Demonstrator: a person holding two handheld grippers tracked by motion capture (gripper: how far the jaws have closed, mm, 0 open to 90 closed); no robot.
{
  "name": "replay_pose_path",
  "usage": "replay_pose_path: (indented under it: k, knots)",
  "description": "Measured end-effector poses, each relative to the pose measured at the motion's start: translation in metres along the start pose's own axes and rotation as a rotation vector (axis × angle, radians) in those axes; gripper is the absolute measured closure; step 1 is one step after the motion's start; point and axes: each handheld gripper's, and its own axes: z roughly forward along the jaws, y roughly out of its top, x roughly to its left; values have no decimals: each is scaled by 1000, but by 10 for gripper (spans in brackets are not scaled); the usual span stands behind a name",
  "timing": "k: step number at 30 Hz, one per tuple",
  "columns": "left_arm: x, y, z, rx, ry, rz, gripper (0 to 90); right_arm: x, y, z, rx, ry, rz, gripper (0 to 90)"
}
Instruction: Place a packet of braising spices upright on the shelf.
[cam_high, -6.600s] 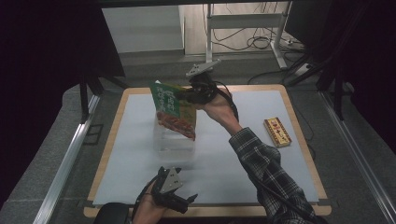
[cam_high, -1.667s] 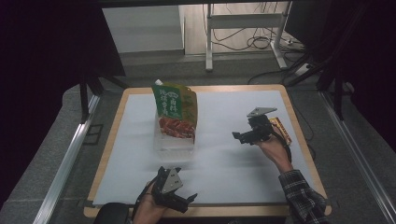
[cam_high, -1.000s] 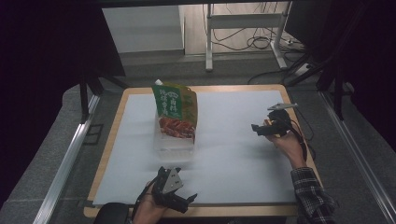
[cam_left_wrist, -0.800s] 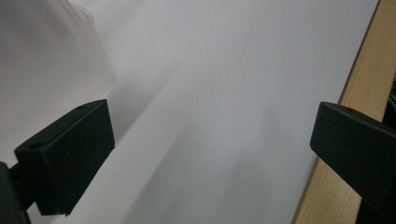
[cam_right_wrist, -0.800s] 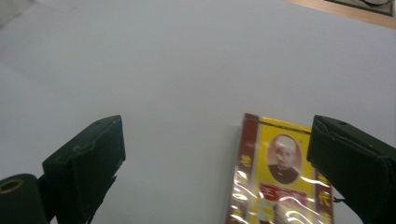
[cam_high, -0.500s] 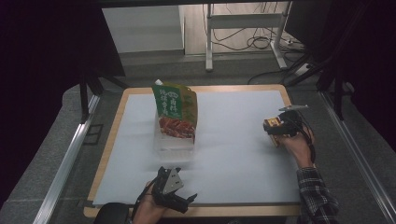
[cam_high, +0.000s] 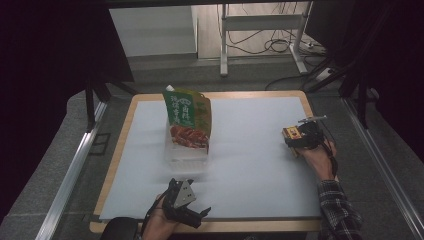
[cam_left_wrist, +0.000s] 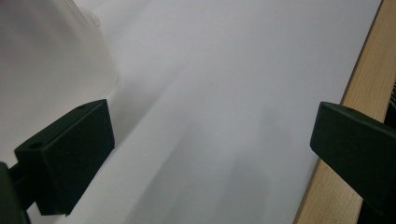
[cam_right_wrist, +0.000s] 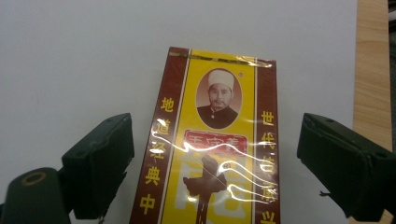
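I look down on a white worktop (cam_high: 250, 150) with a light wooden border, which stands on a grey floor in a dark room; behind its far edge I see a pale wall panel, metal table legs (cam_high: 223, 37) and some cables (cam_high: 280, 42) on the ground. My right gripper (cam_high: 296, 138) is near the right edge of the worktop, and its jaws are spread apart on both sides of a flat yellow and dark red box (cam_right_wrist: 215, 154) that lies on the white surface (the box is wrapped in shiny film and carries a small portrait and yellow characters). In the right gripper view the jaws do not touch the box, a gap shows on each side. My left gripper (cam_high: 197, 216) rests at the near edge, left of the middle, with its jaws wide open and nothing between them but bare white surface and a strip of wooden border. Toward the far left part of the worktop a green and red food pouch (cam_high: 188, 118) stands upright in a clear plastic container (cam_high: 186, 154), well apart from both grippers.
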Motion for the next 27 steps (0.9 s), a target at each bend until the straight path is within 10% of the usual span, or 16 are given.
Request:
replay_pose_path:
  k: [10,27]
  knots:
    - [-1,0,1,6,-3,6,0,2,-1,1,44,4,15,300]
    - [-1,0,-1,-1,-1,6,0,17,2,-17,7,64,-27,314]
